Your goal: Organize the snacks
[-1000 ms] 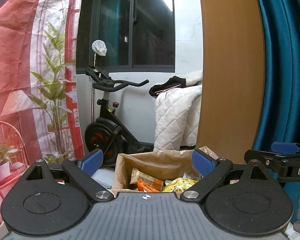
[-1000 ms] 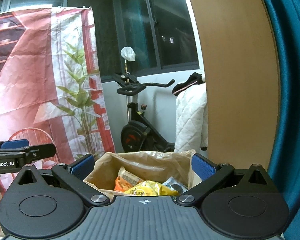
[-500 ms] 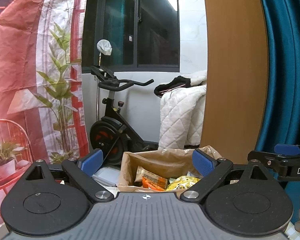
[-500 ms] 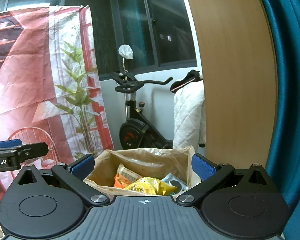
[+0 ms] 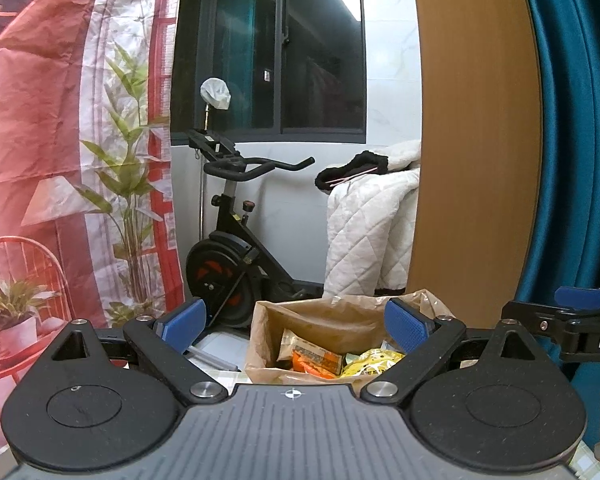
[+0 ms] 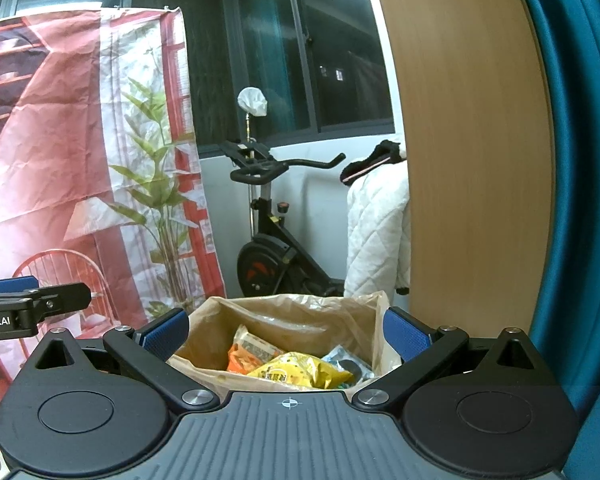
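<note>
Both grippers — left (image 5: pixel 294 326), right (image 6: pixel 286 330) — jaws wide, before bag (image 6: pixel 300 316) rim.

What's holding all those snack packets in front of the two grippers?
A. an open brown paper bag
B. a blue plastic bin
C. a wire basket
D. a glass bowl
A: the yellow packet and orange packet lie inside an open brown paper bag.
</note>
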`<move>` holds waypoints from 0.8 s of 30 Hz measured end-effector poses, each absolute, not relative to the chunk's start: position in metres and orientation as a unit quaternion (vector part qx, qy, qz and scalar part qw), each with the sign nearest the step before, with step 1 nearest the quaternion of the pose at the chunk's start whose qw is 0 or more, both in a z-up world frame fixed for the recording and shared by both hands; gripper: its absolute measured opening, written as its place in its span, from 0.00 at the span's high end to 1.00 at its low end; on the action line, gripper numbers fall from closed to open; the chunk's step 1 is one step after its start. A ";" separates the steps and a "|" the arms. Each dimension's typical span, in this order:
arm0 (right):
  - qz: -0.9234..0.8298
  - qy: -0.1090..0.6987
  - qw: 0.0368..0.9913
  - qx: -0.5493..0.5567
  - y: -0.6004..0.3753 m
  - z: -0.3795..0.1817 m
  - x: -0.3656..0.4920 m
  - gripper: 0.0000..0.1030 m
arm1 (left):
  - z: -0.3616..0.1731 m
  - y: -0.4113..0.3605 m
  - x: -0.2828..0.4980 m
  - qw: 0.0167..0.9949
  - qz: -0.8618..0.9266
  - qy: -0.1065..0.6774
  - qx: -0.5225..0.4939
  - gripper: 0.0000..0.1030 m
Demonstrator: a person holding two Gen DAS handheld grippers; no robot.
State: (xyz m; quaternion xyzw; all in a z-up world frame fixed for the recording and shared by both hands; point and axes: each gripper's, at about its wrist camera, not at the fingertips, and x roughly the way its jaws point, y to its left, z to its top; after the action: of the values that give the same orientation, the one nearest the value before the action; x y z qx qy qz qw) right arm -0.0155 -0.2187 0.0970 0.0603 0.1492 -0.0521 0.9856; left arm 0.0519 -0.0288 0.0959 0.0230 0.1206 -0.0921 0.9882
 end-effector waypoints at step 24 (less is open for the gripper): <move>-0.051 0.150 0.986 0.053 -0.216 0.101 -0.009 0.01 | 0.099 -0.040 0.047 0.990 -0.073 0.117 0.018 0.06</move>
State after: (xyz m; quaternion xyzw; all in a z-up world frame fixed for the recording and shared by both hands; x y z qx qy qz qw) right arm -0.0092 -0.2163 0.1011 0.0525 0.1498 -0.0513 0.9860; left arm 0.0472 -0.0397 0.0995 0.0183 0.1172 -0.0728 0.9903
